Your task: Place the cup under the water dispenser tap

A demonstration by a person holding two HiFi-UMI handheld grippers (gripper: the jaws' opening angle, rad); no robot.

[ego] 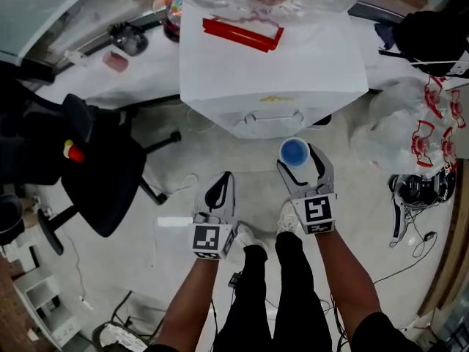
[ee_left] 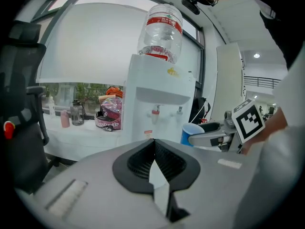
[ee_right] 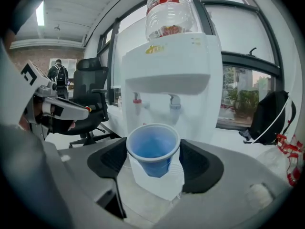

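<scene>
A: In the head view, where is the cup (ego: 294,152)?

B: Between the two fingers of the right gripper (ego: 300,161), mouth up. The fingers are squeezed on its sides. The water dispenser (ego: 272,79) stands just past the fingertips.

A: And the left gripper (ego: 222,182)?

B: Its fingers are pressed together with nothing in them. It hangs beside the right one.

A: What about the left gripper view?

B: The black pads (ee_left: 139,160) meet in the middle. Past their tips and higher up are the red tap (ee_left: 156,112) and the other tap (ee_left: 179,110). The cup is off to the right of these fingers.

A: And the right gripper view?

B: The cup fills the gap between the fingers, and both pads touch it. The taps are ahead of the fingertips, above the cup's rim. The cup lines up between the two taps.

A: So how do we do it well?

B: I think we should keep the cup straight up. Don't squeeze harder, because it may crumple. Push it forward and a bit sideways until one tap is right over its mouth. Rest it down before the fingers open.
</scene>
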